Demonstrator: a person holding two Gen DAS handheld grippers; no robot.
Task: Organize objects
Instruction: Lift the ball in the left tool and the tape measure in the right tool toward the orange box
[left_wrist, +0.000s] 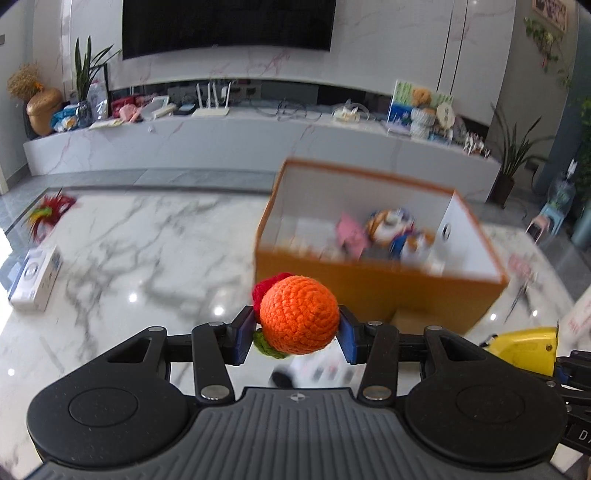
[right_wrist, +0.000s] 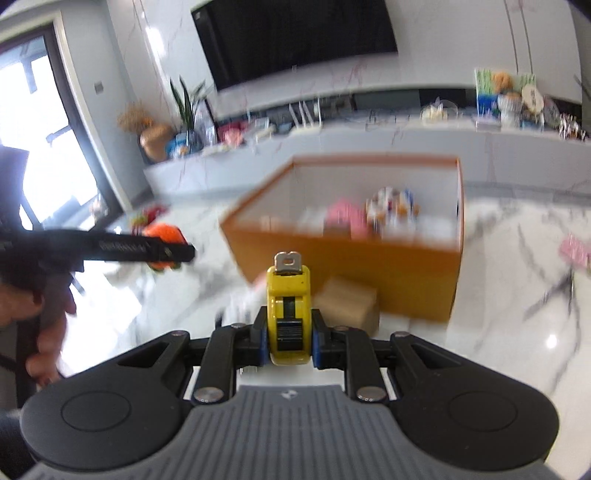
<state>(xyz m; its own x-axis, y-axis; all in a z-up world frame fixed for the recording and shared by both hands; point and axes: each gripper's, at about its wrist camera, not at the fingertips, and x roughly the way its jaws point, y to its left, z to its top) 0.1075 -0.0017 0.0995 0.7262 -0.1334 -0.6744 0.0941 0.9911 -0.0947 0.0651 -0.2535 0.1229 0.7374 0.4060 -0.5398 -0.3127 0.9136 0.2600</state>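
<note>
While we hold a gripper in each hand above the glossy, grey-veined marble worktop (left_wrist: 122, 236), both have something clamped. Our left gripper (left_wrist: 297, 332) has its jaws closed partway on a round crocheted orange ball (left_wrist: 299, 314), its yarn looped in tight spirals, with a red knitted bit (left_wrist: 269, 285) behind it and a green knitted bit (left_wrist: 269, 347) beneath. Our right gripper (right_wrist: 289, 341) has its jaws pressed against the flat sides of a yellow tape measure (right_wrist: 289, 314), a smooth plastic case with a black slide lock and a metal hook at the tip. Ahead of both stands a rectangular cardboard box (left_wrist: 373, 291) with orange outer walls and a white lining, open at the top; blurred toys lie inside, among them something pink (left_wrist: 351, 230). A small brown carton (right_wrist: 349, 301) sits just beside the box's near wall. Far to the left on the worktop lies a white packet (left_wrist: 35, 277), and beyond it a tuft of red feathers (left_wrist: 50, 214).
</note>
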